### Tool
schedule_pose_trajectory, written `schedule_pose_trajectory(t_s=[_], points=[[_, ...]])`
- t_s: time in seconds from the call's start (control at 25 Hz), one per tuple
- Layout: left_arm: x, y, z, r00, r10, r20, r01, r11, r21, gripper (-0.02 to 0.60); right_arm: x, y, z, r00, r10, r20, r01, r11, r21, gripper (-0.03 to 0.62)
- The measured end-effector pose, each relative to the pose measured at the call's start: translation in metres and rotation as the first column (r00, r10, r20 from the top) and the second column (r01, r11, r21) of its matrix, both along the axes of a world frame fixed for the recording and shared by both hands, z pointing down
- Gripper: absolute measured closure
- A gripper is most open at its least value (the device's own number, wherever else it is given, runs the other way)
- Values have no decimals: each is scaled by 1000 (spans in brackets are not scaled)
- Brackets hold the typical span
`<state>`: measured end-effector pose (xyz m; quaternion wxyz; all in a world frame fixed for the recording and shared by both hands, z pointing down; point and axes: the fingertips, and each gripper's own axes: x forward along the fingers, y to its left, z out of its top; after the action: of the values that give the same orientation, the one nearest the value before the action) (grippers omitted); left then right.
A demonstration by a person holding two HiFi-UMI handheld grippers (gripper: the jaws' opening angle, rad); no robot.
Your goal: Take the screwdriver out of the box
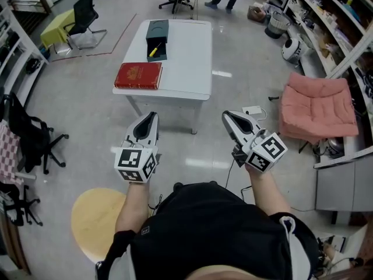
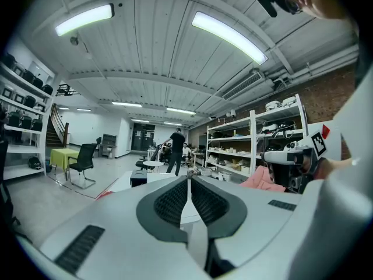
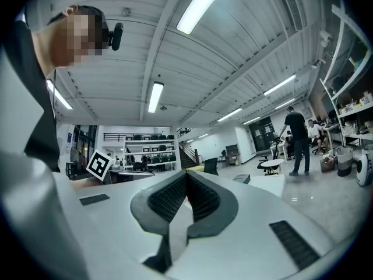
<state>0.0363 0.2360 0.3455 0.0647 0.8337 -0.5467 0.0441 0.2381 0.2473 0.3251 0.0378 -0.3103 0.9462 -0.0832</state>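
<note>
Both grippers closed, empty; screwdriver [image 1: 154, 50] in box [image 1: 157, 39]

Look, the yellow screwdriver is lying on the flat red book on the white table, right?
Not quite: the yellow-handled screwdriver lies inside the dark open box, not on the flat red book. Both box and book sit on the white rectangular table. The head view shows it.
</note>
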Motion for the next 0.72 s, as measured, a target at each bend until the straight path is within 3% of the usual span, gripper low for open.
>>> schedule_pose_trajectory(t_s=[0.44, 0.72], points=[[-48, 14, 7, 999, 31, -18, -30, 1000, 7, 548, -64, 13, 1, 1000, -5, 1, 5, 1000, -8, 565], [-70, 12, 15, 999, 29, -20, -29, 1000, -3, 548, -85, 13, 12, 1000, -7, -2, 7, 999, -38, 565]])
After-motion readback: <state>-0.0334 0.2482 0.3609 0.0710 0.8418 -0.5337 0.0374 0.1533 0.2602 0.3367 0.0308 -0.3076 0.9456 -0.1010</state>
